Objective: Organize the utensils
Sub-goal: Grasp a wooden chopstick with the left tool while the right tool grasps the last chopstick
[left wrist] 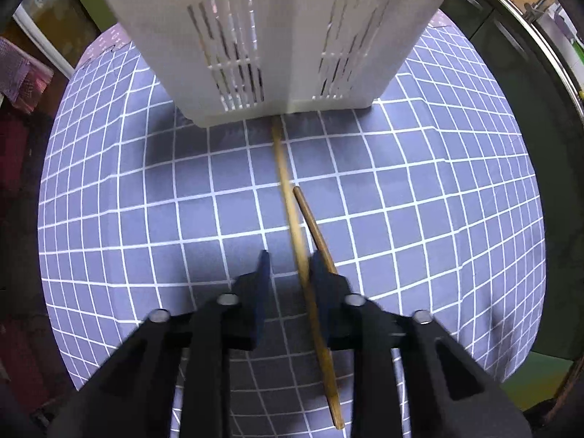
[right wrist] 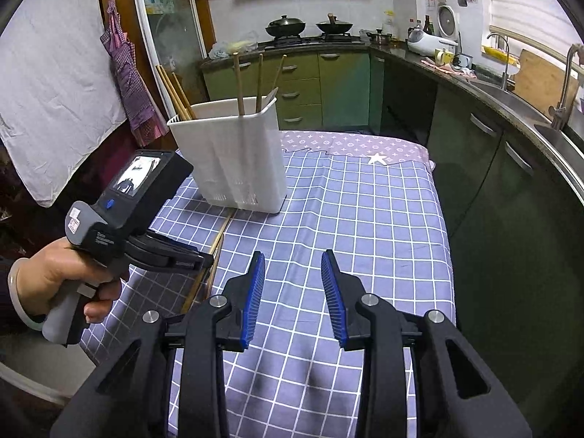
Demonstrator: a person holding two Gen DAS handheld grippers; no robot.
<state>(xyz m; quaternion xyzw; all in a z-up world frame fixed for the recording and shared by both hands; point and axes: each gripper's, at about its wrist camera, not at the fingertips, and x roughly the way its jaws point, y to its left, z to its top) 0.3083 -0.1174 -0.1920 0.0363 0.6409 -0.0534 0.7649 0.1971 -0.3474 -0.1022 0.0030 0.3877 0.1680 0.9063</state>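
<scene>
A white slotted utensil holder [left wrist: 270, 40] stands on the checked cloth; in the right wrist view [right wrist: 233, 153] it holds several wooden chopsticks upright. Two chopsticks lie on the cloth in front of it: a light one [left wrist: 288, 197] running from the holder's base back between my left fingers, and a darker one [left wrist: 310, 219] beside it, passing under the right finger. My left gripper [left wrist: 290, 266] is open low over them, around the light one. It shows in the right wrist view [right wrist: 197, 259]. My right gripper [right wrist: 292, 266] is open and empty above the cloth.
The table carries a blue checked cloth [right wrist: 365, 226] with a patterned strip at the far end. Green kitchen cabinets [right wrist: 492, 168] and a sink counter run along the right. A stove with pans [right wrist: 306, 29] is behind. A hanging cloth [right wrist: 127, 84] is at left.
</scene>
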